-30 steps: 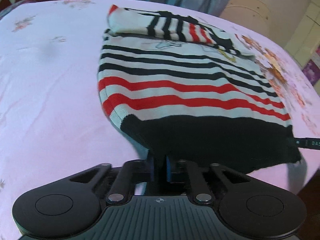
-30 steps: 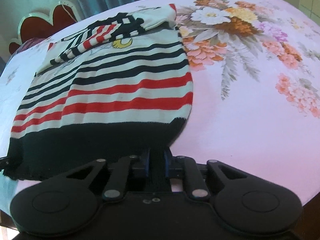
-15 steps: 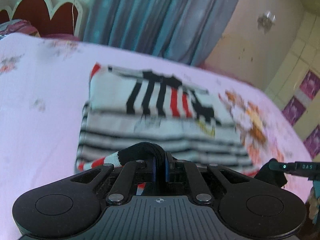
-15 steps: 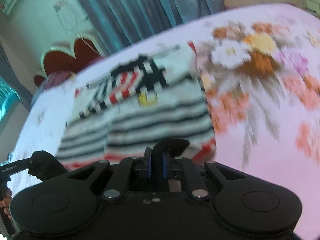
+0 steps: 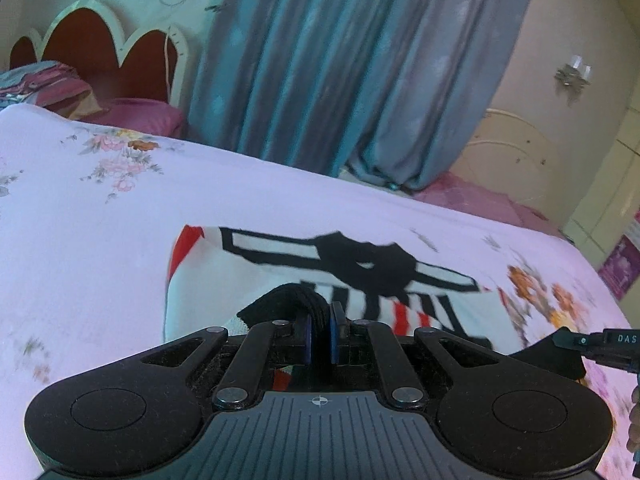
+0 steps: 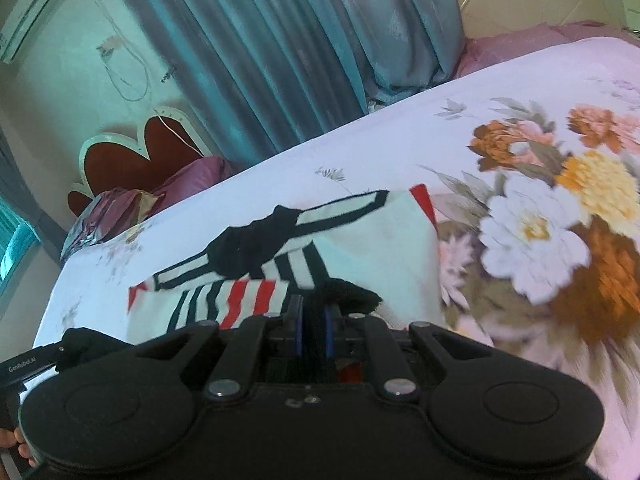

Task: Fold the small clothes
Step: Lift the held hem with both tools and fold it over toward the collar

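Note:
A small striped sweater, white with black and red bands and a black hem, lies on the bed; it also shows in the right wrist view. My left gripper is shut on the left corner of the black hem, lifted over the garment. My right gripper is shut on the right corner of the hem, also lifted. Each gripper shows at the edge of the other's view, holding black fabric. The lower part of the sweater is hidden under the grippers.
The bed has a pink floral sheet with large flowers at the right. A scalloped headboard and pillows are at the far left. Blue curtains hang behind the bed.
Both grippers have lifted the black hem and carried it forward over the sweater toward the collar end; the striped body that lay spread out is now mostly under the grippers.

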A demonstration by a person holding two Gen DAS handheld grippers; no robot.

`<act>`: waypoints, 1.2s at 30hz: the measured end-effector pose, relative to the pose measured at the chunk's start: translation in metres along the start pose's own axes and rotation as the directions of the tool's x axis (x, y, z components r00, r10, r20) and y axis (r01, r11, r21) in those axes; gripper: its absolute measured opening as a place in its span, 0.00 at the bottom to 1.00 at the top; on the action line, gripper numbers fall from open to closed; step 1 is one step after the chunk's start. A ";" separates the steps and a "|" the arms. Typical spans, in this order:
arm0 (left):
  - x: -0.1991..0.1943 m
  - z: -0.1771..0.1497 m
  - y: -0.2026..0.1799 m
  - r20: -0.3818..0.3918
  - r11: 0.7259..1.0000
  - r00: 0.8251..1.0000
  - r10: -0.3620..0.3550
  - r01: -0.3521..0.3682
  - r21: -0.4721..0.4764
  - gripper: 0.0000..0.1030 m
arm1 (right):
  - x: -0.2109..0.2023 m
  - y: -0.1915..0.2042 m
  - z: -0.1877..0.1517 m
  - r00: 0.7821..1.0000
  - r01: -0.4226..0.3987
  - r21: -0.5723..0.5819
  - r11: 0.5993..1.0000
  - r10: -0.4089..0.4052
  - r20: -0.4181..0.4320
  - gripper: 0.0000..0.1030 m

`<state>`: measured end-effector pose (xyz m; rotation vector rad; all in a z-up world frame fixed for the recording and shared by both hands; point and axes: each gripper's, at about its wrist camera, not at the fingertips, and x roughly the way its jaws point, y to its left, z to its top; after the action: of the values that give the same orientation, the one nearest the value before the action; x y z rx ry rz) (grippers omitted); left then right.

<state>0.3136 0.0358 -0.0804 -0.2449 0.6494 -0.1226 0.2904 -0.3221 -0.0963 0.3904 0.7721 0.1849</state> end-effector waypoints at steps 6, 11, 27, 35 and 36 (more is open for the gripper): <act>0.053 0.022 0.003 -0.027 0.998 0.999 0.048 -0.048 -0.031 0.07 | 0.047 -0.009 0.031 1.000 0.006 0.048 0.999 -0.004 -0.027 0.09; 0.095 0.029 0.011 -0.097 0.993 0.992 0.085 -0.092 -0.075 0.07 | 0.087 -0.029 0.046 0.997 0.018 0.149 0.989 -0.007 -0.078 0.09; 0.107 0.042 0.026 -0.045 0.995 0.994 0.104 -0.104 0.001 0.80 | 0.114 -0.041 0.064 0.999 0.052 0.088 0.995 -0.050 -0.018 0.49; 0.140 0.024 0.022 -0.130 0.994 0.987 0.097 -0.091 0.052 0.73 | 0.140 -0.031 0.055 0.994 0.064 -0.047 0.997 -0.068 -0.084 0.42; 0.144 0.022 0.021 -0.142 0.995 0.985 0.095 -0.088 0.056 0.65 | 0.142 -0.028 0.054 0.993 0.072 -0.071 0.995 -0.078 -0.085 0.39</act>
<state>0.4419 0.0327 -0.1525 -0.1585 0.7997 -0.0684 0.4294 -0.3195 -0.1640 0.2898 0.8633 0.1577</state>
